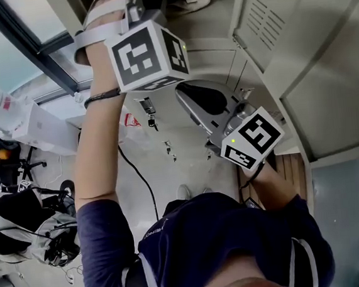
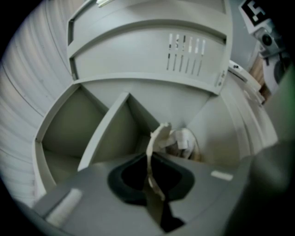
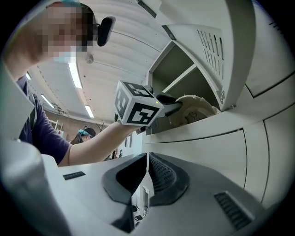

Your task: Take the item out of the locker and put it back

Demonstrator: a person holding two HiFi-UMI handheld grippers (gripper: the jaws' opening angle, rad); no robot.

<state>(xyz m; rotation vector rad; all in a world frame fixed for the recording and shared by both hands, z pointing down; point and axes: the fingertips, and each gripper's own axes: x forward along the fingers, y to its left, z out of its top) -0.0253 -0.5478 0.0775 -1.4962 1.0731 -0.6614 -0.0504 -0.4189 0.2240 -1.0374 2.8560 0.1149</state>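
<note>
Head view, left to right: the person's raised forearm [image 1: 100, 135] carries the left claw [image 2: 153, 163] up into an upper compartment of the grey locker [image 3: 203, 152]. The claw's marker cube [image 1: 149, 54] faces the camera. Below and to its right, the right claw [image 3: 146, 161] is held lower, well apart from the compartment opening and pointing towards the locker front. At far right stands the open vented door [image 1: 275, 17].

Left gripper view: the left claw is clamped on a thin cream strap [image 2: 154, 138], which runs from between the jaws up to the cloth bag [image 2: 180, 139]. The bag lies crumpled inside the compartment, to the right of a slanted grey panel [image 2: 108, 133].

Right gripper view: the right claw's jaws are together, with only a narrow slit between the ribbed pads and nothing in it. Beyond them, the left claw's cube hangs at the mouth of the open compartment. The cream bag rests on the compartment floor, at its front edge and beneath the inner shelf [image 3: 182, 78], touching the tip of the left claw. The vented door stands swung out to the right of the opening. Another person with a teal cap [image 3: 84, 132] is visible in the background at the left.
</note>
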